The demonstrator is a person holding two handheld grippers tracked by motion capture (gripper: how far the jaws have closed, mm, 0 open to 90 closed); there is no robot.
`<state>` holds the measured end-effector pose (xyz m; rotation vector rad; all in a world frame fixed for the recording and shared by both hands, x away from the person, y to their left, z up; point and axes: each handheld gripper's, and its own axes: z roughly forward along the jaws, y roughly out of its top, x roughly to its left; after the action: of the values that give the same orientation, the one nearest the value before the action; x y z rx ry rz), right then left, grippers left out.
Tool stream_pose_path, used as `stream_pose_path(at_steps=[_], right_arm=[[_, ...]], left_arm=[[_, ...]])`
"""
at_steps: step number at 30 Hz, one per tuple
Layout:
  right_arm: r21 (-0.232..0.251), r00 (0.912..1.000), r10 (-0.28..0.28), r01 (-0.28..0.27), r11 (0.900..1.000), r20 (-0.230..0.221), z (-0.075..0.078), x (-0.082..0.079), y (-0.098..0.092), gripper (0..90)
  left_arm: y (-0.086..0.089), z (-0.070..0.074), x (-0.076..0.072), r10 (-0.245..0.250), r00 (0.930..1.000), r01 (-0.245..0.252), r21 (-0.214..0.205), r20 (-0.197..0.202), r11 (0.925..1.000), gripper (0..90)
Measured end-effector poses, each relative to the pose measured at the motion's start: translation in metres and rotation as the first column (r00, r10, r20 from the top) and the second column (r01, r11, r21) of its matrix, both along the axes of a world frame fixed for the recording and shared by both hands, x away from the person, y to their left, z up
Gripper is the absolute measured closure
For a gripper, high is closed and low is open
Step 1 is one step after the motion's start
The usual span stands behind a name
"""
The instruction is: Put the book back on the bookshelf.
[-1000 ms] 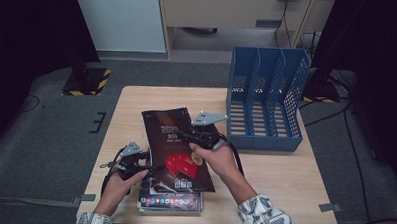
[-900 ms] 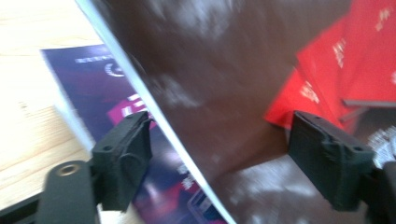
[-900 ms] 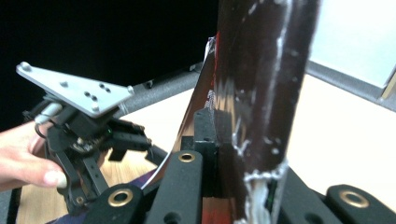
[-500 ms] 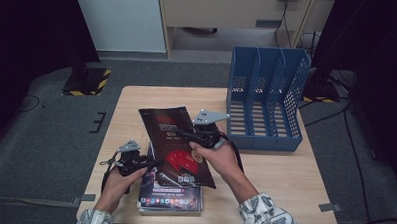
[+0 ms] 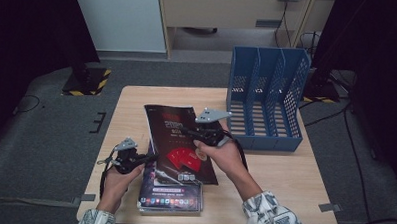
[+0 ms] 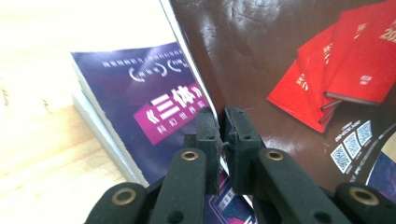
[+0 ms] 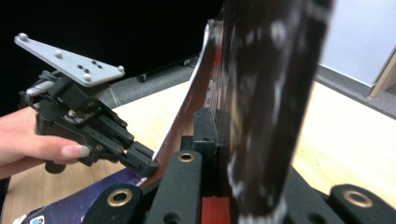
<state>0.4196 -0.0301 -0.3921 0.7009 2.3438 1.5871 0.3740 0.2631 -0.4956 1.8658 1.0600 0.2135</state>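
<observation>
Left gripper [image 6: 223,122] fingers, spread before, now pinching dark magazine [image 5: 178,141]; right gripper [image 5: 194,133] likewise.

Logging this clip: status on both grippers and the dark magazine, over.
Left gripper just closed, shut on dark magazine edge. Right gripper shut on its other side. Magazine held above purple books. Blue file rack stands apart, way unobstructed.
</observation>
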Motion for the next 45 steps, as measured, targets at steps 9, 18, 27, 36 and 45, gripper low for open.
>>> stream_pose_path(at_steps=[9,18,27,36,45], right_arm=[[0.011,1.0000,0.000,0.000,0.9999,0.001,0.014,0.003,-0.005,80.5],[0.031,1.0000,0.009,-0.009,0.9995,0.002,0.027,0.008,-0.007,76.8],[0.042,0.9998,0.022,-0.022,0.9989,-0.001,0.044,0.011,-0.003,73.8],[0.045,0.9994,0.009,-0.007,0.9990,-0.034,0.045,0.016,-0.004,74.6],[0.047,0.9993,-0.014,0.016,0.9988,-0.033,0.048,0.019,-0.006,85.6]], left_arm=[[-0.001,0.009,-0.004,0.001,0.9973,-0.002,0.013,0.073,0.9999,85.2],[-0.001,0.014,-0.006,-0.004,0.9953,0.003,0.004,0.097,1.0000,85.7],[-0.001,0.016,-0.006,-0.010,0.9938,0.010,-0.001,0.111,0.9999,85.7],[-0.001,0.018,-0.007,-0.012,0.9928,0.012,0.000,0.120,0.9999,85.9],[0.000,0.018,-0.007,-0.004,0.9921,0.005,-0.011,0.125,0.9999,85.8]])
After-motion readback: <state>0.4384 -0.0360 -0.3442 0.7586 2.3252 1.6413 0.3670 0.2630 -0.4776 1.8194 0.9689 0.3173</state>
